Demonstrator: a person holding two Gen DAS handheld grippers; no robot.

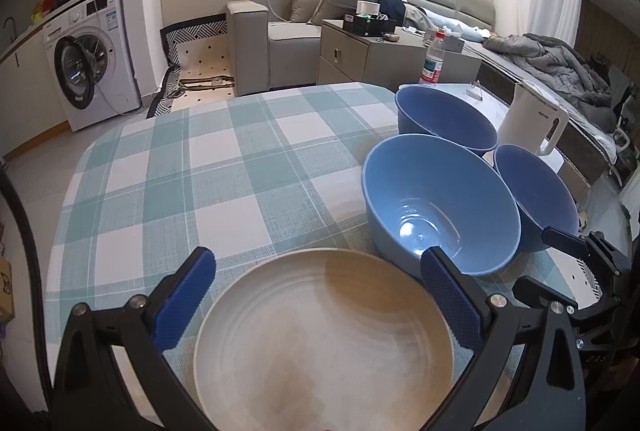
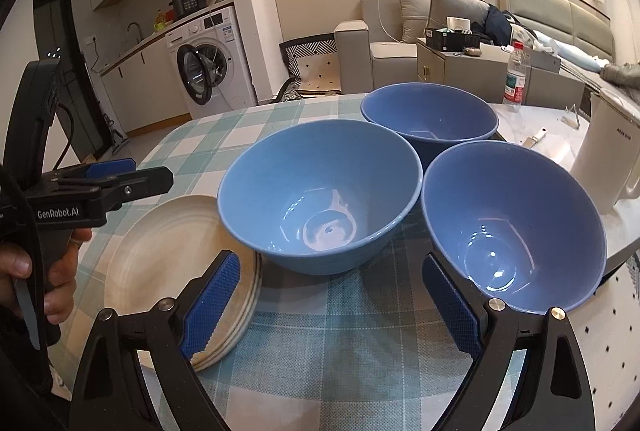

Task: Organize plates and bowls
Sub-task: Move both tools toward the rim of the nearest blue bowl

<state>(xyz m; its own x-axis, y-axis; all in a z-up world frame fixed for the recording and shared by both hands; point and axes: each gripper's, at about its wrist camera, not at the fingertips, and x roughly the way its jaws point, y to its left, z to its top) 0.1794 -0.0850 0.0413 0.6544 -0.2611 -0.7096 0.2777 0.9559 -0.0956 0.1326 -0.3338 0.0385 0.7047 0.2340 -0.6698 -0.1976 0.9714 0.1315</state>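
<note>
Fingers of the left gripper spread wide, one on either side of the cream plate stack; pads not touching its rim. Fingers of the right gripper likewise spread, holding nothing, the right pad just below the near blue bowl.

Task items: plate stack lies flat at the near edge of the bench, on a teal-and-white check cloth. The right wrist view shows several plate edges, so more than one plate. Three blue bowls sit upright to its right in a tight cluster: light-blue middle bowl touching or nearly touching the stack, the near one beside it, far bowl behind both. No bowl is nested yet.

Risks, as judged:
- Right fingers closing on the near bowl's rim could tip it; the wall is steep and glossy, so a pad may slip.
- Lifting that bowl may knock its neighbours, since rims stand nearly in contact.
- Left gripper closing across the plates may grip the top plate only, or push the stack off the near edge.
- The two grippers are near each other; arms may collide over the middle bowl.

Surroundings: white electric kettle just right of the bowls limits sideways clearance. Water bottle stands well behind on the bare marble part of the bench. Sofa and washing machine beyond, no obstruction.
</note>
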